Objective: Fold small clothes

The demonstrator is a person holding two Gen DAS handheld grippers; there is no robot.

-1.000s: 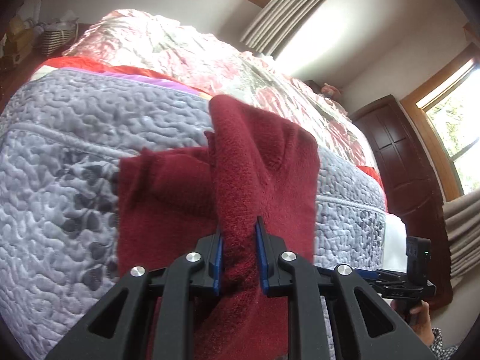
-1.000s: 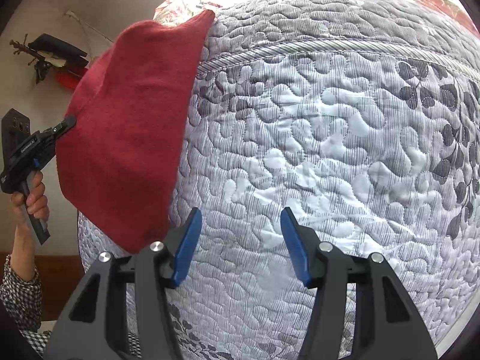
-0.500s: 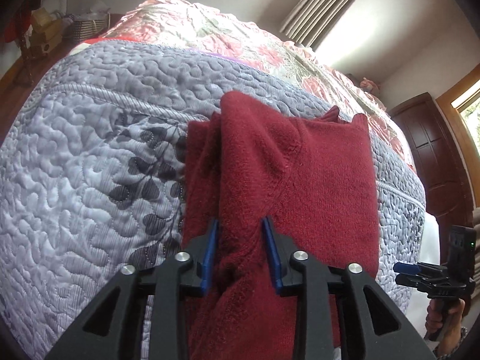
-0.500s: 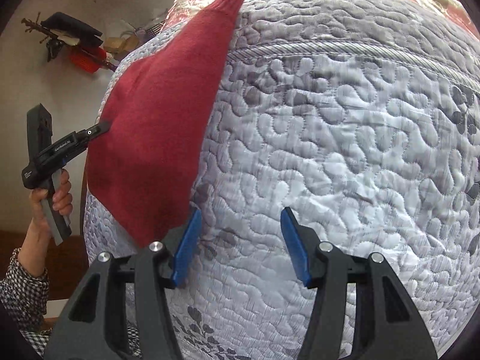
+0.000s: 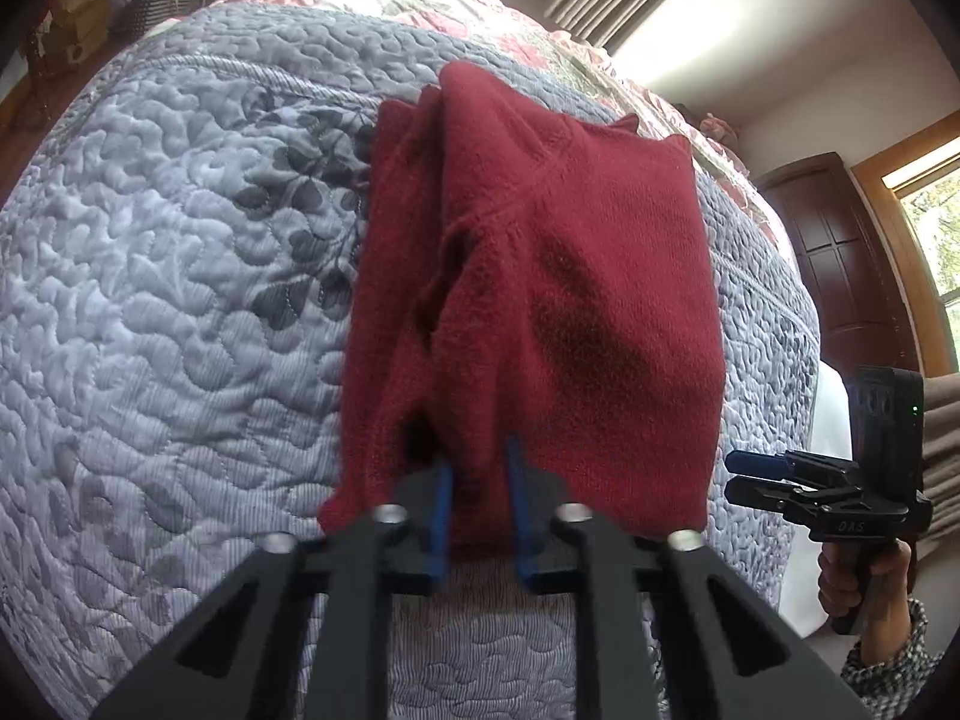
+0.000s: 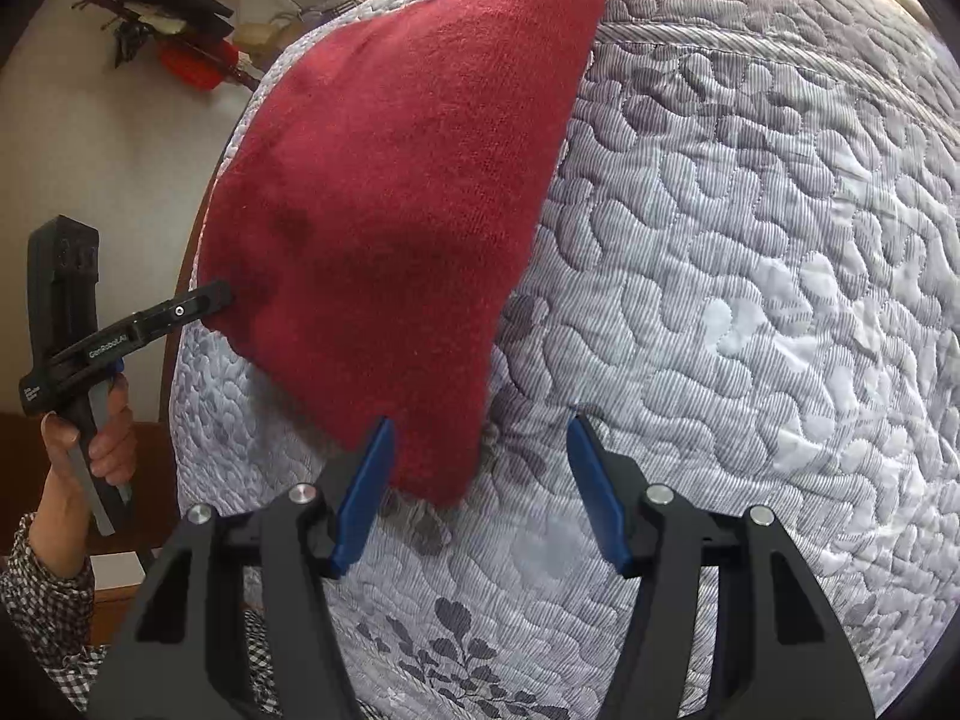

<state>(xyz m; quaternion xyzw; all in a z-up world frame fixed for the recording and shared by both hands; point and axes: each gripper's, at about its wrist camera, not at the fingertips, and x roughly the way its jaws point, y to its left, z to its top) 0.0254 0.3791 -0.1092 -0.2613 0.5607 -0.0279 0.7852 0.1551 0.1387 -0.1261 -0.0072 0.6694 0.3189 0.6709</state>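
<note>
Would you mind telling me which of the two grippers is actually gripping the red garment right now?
The left gripper: its blue fingers pinch the red garment's near edge. The right gripper stands wide open, with only a corner of the cloth between its fingers.

A dark red sweater [image 5: 570, 276] lies on a grey quilt [image 6: 750, 300] stitched with leaf patterns; the grippers' pads [image 6: 366, 492] are blue.

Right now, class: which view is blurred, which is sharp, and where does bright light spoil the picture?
Left wrist view: left gripper and red sweater blurred; window glares at right. Right wrist view: sharp, quilt stitching crisp, evenly lit; fisheye bends both.
</note>
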